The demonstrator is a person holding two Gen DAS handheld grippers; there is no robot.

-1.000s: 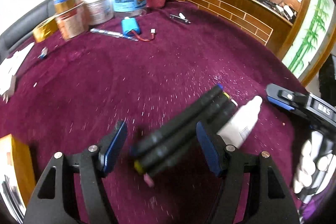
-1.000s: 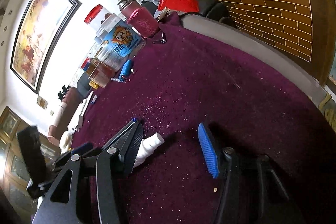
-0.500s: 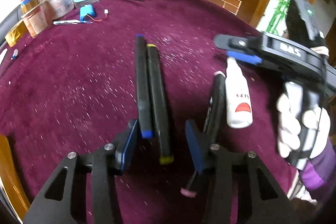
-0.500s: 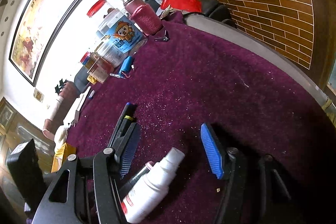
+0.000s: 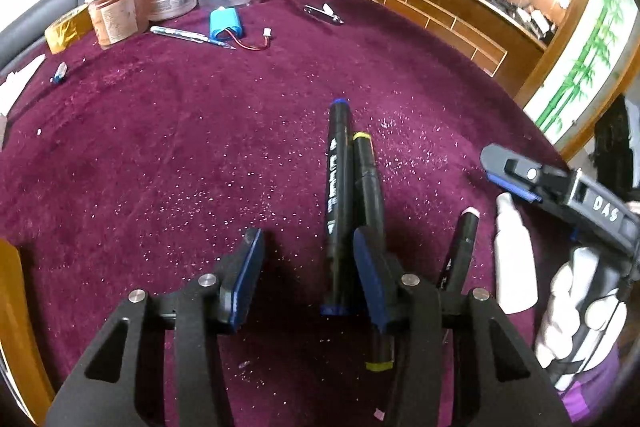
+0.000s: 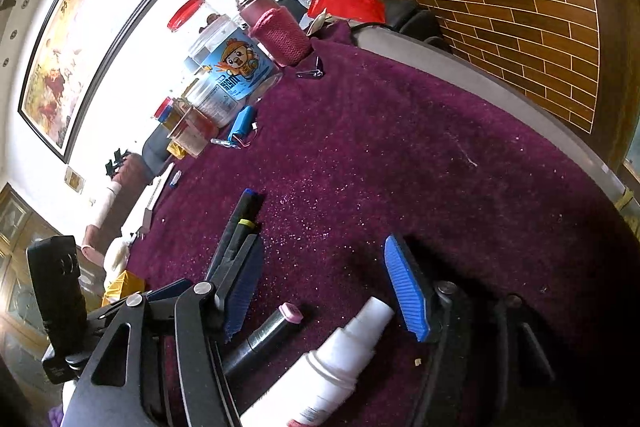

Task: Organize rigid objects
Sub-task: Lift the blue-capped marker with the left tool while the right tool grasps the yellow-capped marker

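While the left gripper (image 5: 308,267) stands unclenched over the maroon cloth (image 5: 168,147), the blue-capped marker (image 5: 338,211) lies between its pads, touching the 3 o'clock one. Beside it at 3 o'clock lies the yellow-capped marker (image 5: 366,163). The right gripper (image 6: 320,287), released, straddles the white spray bottle (image 6: 340,359).

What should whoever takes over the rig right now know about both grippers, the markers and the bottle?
Left gripper: open, blue-capped marker lying between its jaws, ungripped.
Right gripper: open, white bottle lying between its jaws, ungripped.
Things: yellow-capped marker lies alongside the blue one; pink-capped marker lies between them and the bottle.
Done: these four are gathered close together.
To do: probably line up the pink marker and bottle; blue battery pack, pen and nail clippers lie loose farther back.
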